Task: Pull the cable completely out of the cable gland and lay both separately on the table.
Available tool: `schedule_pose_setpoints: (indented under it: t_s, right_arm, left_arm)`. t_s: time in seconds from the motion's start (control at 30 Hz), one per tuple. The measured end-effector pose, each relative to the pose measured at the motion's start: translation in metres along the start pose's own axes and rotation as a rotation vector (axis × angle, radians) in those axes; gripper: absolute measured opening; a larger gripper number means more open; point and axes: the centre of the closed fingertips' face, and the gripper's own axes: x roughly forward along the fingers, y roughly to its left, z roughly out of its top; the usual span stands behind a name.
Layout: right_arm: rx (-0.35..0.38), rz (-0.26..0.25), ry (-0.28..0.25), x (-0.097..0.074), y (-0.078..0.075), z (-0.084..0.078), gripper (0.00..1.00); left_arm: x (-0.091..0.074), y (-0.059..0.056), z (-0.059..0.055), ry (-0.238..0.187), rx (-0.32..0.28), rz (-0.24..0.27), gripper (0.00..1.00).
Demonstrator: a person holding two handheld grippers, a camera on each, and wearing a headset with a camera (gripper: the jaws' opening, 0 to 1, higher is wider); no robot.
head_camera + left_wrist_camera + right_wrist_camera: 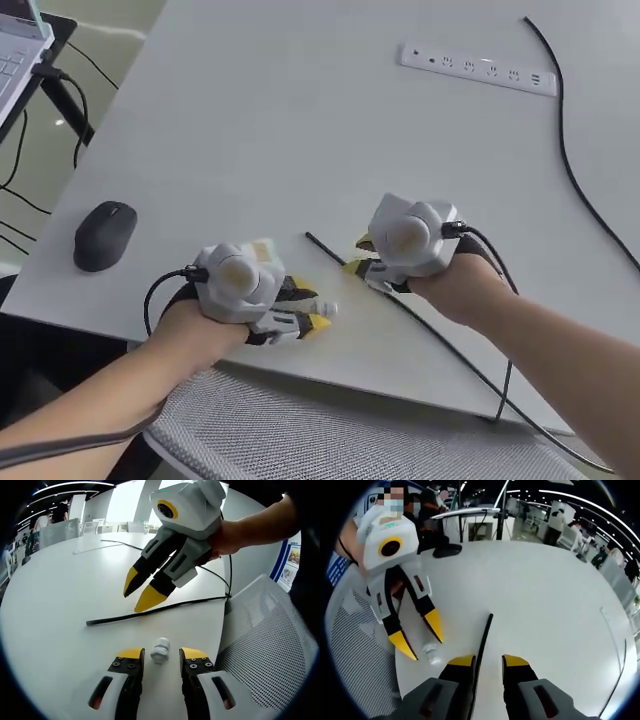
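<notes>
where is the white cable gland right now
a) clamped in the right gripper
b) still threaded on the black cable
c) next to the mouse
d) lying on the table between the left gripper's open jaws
d: the white cable gland lies on the table in the gap between the open jaws of the left gripper, apart from the black cable.

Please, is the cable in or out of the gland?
Out: the cable end lies bare; the gland sits apart, between the left gripper fingers.
</notes>
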Motion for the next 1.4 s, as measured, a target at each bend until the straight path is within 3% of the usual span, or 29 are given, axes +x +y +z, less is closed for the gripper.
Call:
schedule_pose_setpoints:
  t_s: [0.13,0.23,0.57,0.8,1.07,1.23,1.33,1.4]
  right_arm:
    - [0.035,-0.005,-0.040,-0.015,-0.002,0.007,0.23]
    - [0.062,-0.031,-0.088,-0.036,-0.008,0.013,0.24]
    - [0.125,-0.081,-0.169,-0.091,-0.017,0.013,0.30]
    - [0.196,-0.110,-0.245,-0.126,-0.017,0.013,0.35]
    - [0.293,-0.143,-0.326,-0.159,-0.008,0.000,0.41]
    - [0.377,-0.163,-0.391,-0.183,-0.001,-0.011,0.47]
    - [0.397,-0.179,-0.406,-0.192,0.003,-0.021,0.50]
    - [0.449,-0.178,-0.417,-0.198,0.007,-0.028,0.51]
  left_arm:
    - [-0.007,-0.001,0.004,-0.017,-0.016,0.001,0.33]
    - [-0.015,-0.001,0.008,-0.037,-0.031,0.009,0.36]
    - [-0.029,-0.005,0.010,-0.055,-0.063,0.028,0.44]
    - [-0.040,-0.008,0.024,-0.105,-0.080,0.040,0.48]
    - [-0.059,-0.010,0.042,-0.168,-0.098,0.072,0.54]
    - [-0.072,-0.012,0.050,-0.193,-0.101,0.095,0.58]
    - [-0.079,-0.013,0.053,-0.209,-0.106,0.107,0.61]
    - [-0.082,-0.013,0.054,-0.214,-0.106,0.114,0.63]
